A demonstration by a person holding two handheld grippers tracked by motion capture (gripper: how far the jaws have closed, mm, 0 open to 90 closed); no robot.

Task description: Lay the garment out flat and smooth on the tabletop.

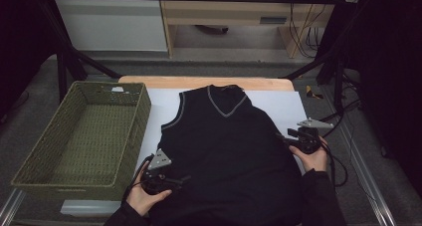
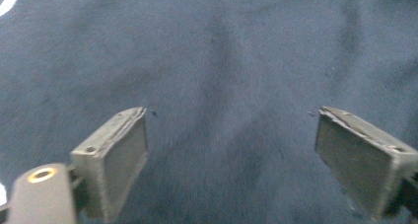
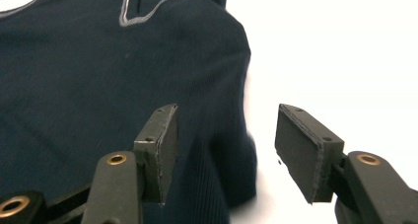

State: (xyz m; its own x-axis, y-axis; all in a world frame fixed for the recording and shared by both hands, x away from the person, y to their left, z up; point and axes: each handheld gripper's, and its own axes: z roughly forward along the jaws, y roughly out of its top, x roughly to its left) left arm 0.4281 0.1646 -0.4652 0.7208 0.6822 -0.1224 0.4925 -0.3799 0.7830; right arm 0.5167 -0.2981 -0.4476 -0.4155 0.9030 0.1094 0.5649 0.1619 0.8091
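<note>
A dark navy sleeveless V-neck vest [image 1: 224,146] with grey trim lies flat on a white sheet [image 1: 283,106], neck toward the far side. My left gripper [image 1: 180,178] sits at the vest's lower left edge, pointing right over the fabric. In the left gripper view its jaws [image 2: 231,118] stand wide open above the vest [image 2: 222,61], with nothing pinched. At the vest's right edge my right gripper [image 1: 287,137] points left. Its jaws [image 3: 226,115] are open, straddling the vest's side edge [image 3: 217,150] without pressing on it.
A green woven basket [image 1: 137,131] stands left of the vest, close to my left hand. The white sheet [image 3: 345,51] covers a wooden table [image 1: 199,81]. Black frame struts rise at both far corners, and cables trail off the right side.
</note>
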